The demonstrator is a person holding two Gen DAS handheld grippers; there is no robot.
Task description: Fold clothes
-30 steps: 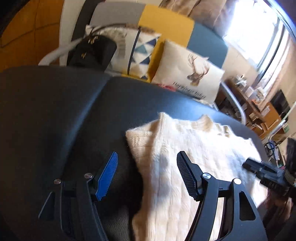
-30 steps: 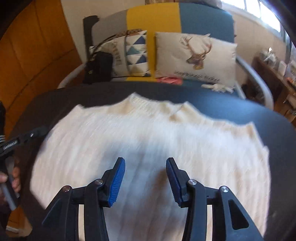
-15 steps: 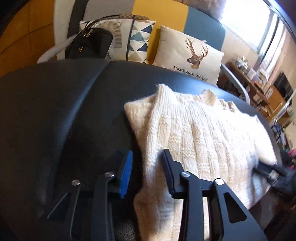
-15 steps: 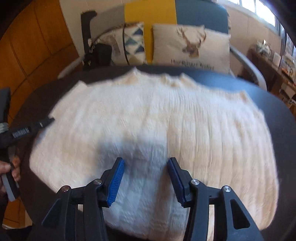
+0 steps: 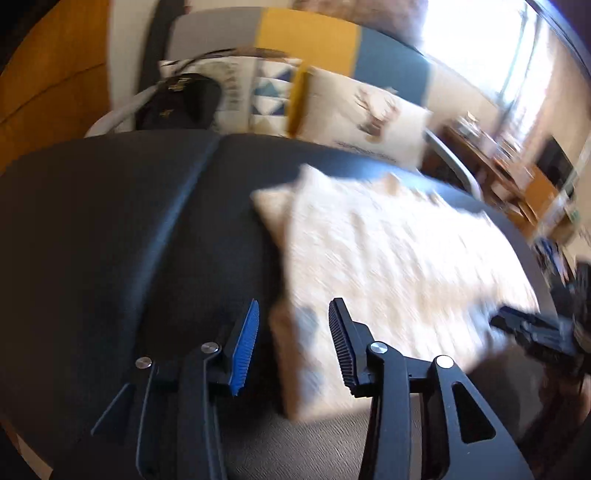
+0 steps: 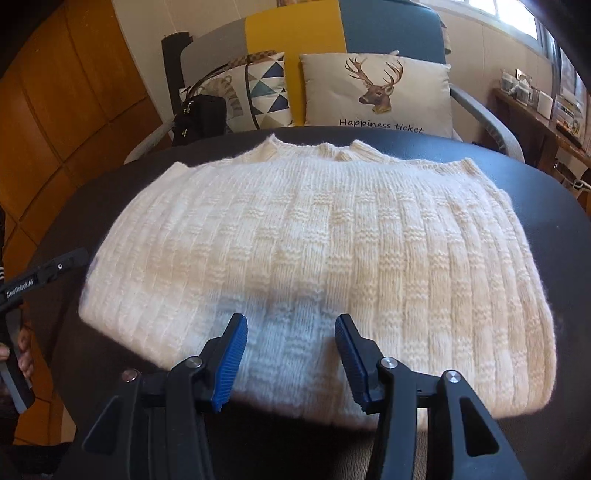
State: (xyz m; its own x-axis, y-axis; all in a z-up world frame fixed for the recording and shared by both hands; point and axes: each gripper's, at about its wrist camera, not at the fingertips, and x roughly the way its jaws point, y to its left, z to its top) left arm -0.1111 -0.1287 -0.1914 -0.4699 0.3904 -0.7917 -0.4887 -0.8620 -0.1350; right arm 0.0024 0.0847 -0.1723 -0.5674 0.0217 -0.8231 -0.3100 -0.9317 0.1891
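A cream knitted sweater lies flat on a round dark table, collar toward the far side, sleeves folded in. It also shows, blurred, in the left wrist view. My right gripper is open and empty, above the sweater's near hem at the middle. My left gripper is open and empty, straddling the sweater's near left corner. The left gripper also shows at the left edge of the right wrist view, and the right gripper at the right of the left wrist view.
Behind the table stands a grey, yellow and blue sofa with a deer cushion, a triangle-pattern cushion and a black handbag. A cluttered wooden shelf stands at the right. Orange wood panels line the left.
Both grippers have drawn back toward the sweater's near edge. The left jaws narrowed half a second ago and are wider again now. The sweater stays flat.
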